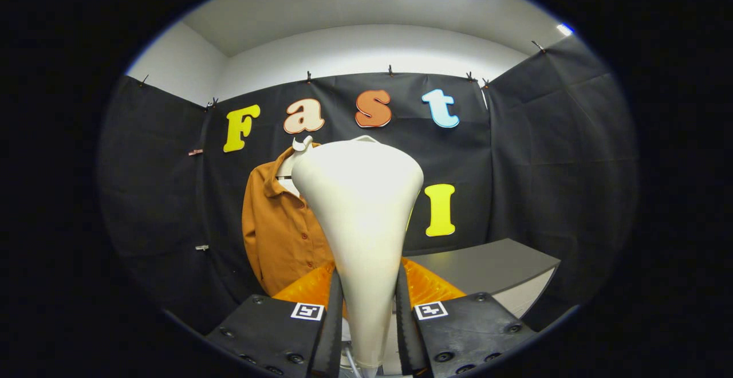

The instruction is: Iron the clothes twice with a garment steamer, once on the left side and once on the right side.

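Note:
My gripper point(366, 315) is shut on the white garment steamer point(362, 212), both fingers pressing its narrow handle. The steamer's wide head rises upright straight ahead and hides the middle of what lies beyond. Behind it, an orange-brown button shirt point(280, 235) hangs on a white hanger point(299, 148) against the black booth wall. The shirt's left half with collar and buttons shows to the left of the steamer head; its right half is hidden by the steamer.
A grey table point(492, 263) stands to the right, beyond the fingers, its corner near the right wall. An orange translucent part point(426, 286) shows just behind the fingers on both sides of the steamer handle. Black cloth walls close in left, back and right.

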